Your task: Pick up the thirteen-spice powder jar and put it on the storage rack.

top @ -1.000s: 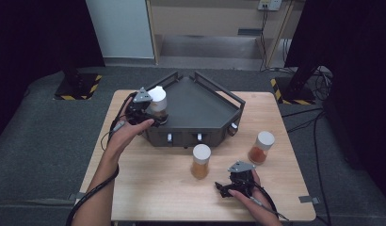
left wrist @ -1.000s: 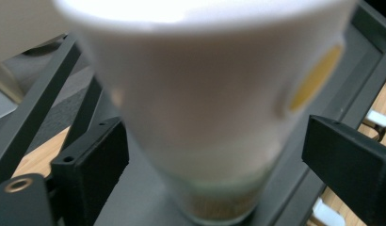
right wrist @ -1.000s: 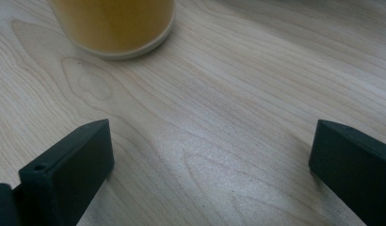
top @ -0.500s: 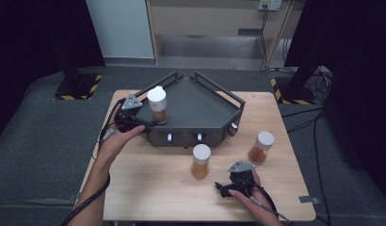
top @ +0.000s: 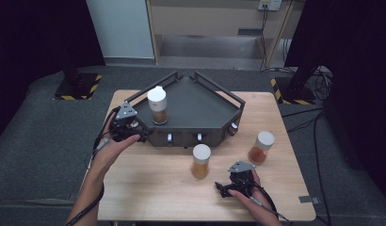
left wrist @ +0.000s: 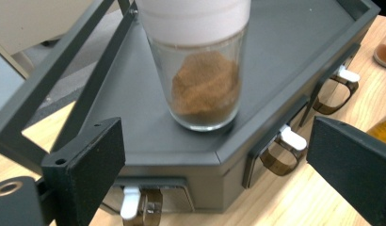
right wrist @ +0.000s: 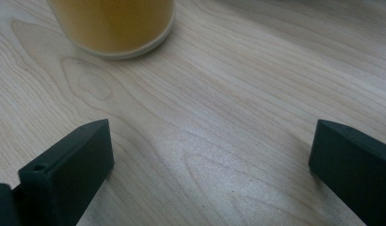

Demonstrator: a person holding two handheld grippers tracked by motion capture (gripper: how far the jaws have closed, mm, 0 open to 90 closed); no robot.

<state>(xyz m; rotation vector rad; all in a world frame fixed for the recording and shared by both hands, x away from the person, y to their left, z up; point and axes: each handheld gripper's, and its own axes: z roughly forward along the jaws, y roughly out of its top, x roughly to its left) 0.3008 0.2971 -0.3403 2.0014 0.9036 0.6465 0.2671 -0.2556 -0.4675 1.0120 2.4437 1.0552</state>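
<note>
Nearest you, your right gripper (top: 225, 187) lies low on the wooden table (top: 148, 188) close to its front edge, your right hand (top: 247, 195) around it; in the right gripper view its jaws stand wide apart with bare wood between them, and the base of a jar of orange powder (right wrist: 118, 26) sits ahead of them, untouched. In the high view that middle jar (top: 201, 161) stands upright just beyond and to the left of this gripper, white lid on top. Further right, a second jar (top: 261, 147) with a white lid and reddish-orange contents leans a little and stands apart from the first. On your other side, your left hand (top: 116, 146) holds the left gripper (top: 140, 135) just off the left front corner of the dark grey tray (top: 200, 106). Its jaws have just been opening and now stand apart with nothing between them; the left gripper view looks past them at the jar of brown powder (left wrist: 204, 84), which stands upright on the tray floor, free of both pads. In the high view this jar (top: 157, 105) sits near the tray's left rail, well inside the rim. Small clips (left wrist: 281, 149) with white tabs hang along the tray's front wall. Beyond the table lie grey floor mats (top: 36, 122), with cables (top: 318, 80) at the far right.
</note>
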